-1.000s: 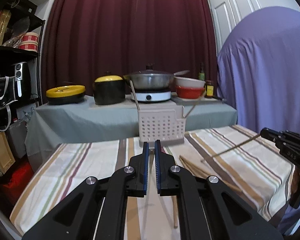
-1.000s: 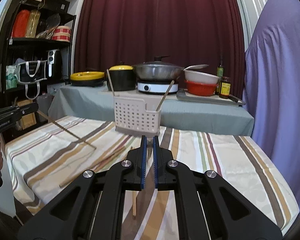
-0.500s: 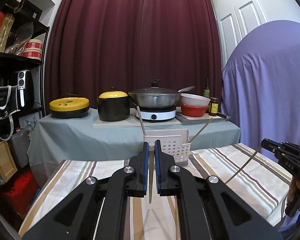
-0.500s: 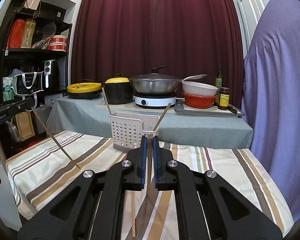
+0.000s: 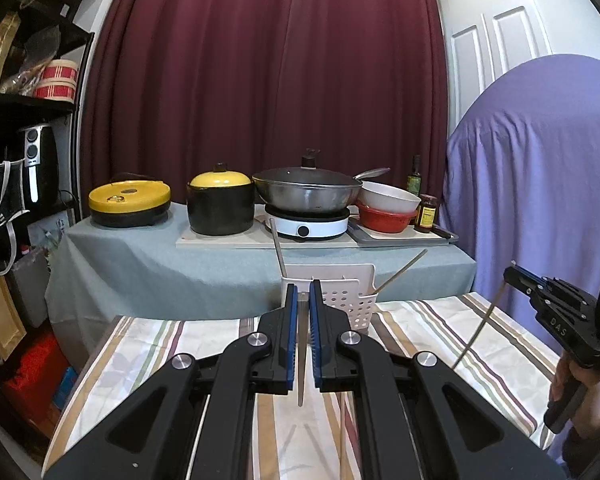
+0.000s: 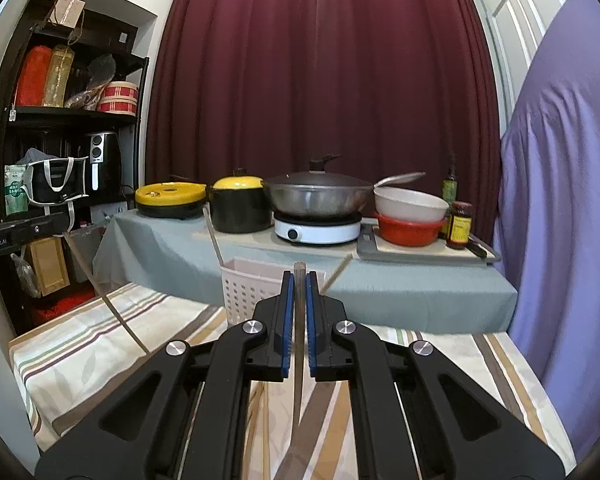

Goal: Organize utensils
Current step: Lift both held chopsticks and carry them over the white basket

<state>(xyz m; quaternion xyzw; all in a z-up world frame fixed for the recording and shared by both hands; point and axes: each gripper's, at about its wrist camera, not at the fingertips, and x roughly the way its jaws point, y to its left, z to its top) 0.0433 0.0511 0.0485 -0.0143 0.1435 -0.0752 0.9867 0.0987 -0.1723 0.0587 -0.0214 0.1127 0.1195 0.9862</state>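
worktop [image 5: 480, 344]: lying under a striped cloth, with loose chopsticks [image 5: 341, 428] resting on it near the grippers
basket [image 5: 354, 304]: white perforated holder standing at the worktop's far edge, two sticks leaning out of it
left gripper [image 5: 303, 334]: pinching a chopstick [image 5: 300, 372] that is pointing downward
right gripper [image 6: 295, 320]: clamping a chopstick [image 6: 297, 360] upright
room: a maroon curtain [image 6: 320, 80] is hanging behind a grey-covered side table [image 6: 400, 280] carrying a wok [image 6: 320, 196], pots and bowls; a dark shelf [image 6: 60, 112] is standing at left

Two chopsticks [image 5: 278, 249] are leaning in the white perforated caddy [image 5: 348, 300]; one chopstick [image 5: 300, 364] is hanging vertically, another [image 6: 299, 344] likewise.
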